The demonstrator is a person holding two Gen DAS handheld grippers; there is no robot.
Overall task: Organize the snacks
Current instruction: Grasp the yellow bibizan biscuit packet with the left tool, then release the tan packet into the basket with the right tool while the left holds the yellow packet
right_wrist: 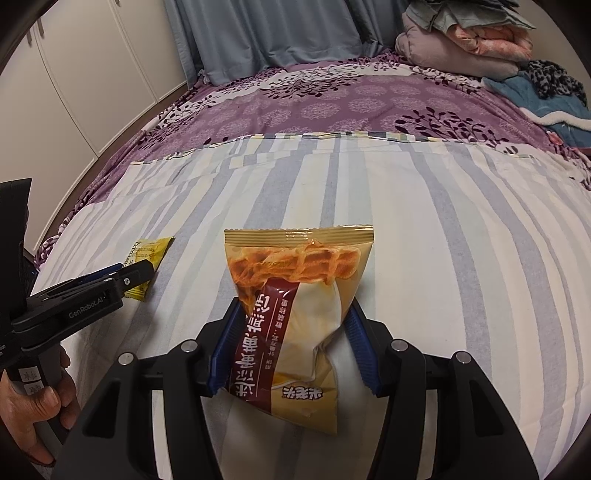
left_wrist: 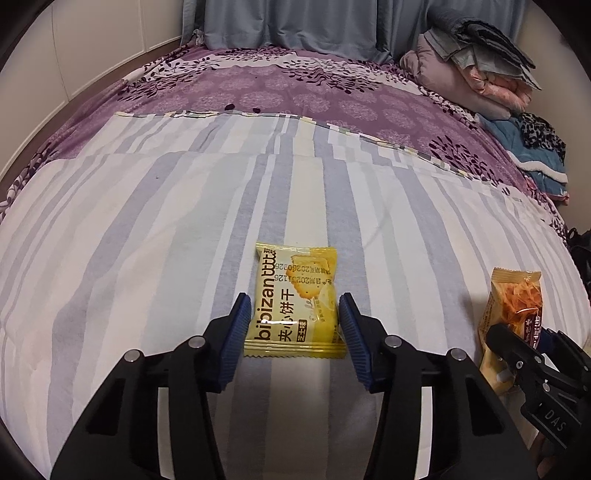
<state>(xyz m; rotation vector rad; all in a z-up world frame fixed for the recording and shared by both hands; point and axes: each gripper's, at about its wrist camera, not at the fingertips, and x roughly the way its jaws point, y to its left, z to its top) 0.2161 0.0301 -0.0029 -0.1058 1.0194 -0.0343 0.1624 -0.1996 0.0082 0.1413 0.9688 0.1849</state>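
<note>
A yellow biscuit packet (left_wrist: 295,301) lies flat on the striped sheet (left_wrist: 147,229). My left gripper (left_wrist: 294,310) straddles its near half; the blue pads stand just outside its two sides, so the jaws are open. In the right wrist view, my right gripper (right_wrist: 293,314) is shut on an orange-and-cream snack bag (right_wrist: 299,295), whose sides pinch in between the pads. The bag also shows at the right edge of the left wrist view (left_wrist: 511,306). The yellow packet (right_wrist: 149,258) and the left gripper (right_wrist: 122,277) show at the left of the right wrist view.
A purple floral bedspread (left_wrist: 280,92) covers the far half of the bed. Folded blankets and clothes (left_wrist: 480,70) are piled at the far right. Blue curtains (left_wrist: 295,26) hang behind. White cupboard doors (right_wrist: 85,81) stand on the left.
</note>
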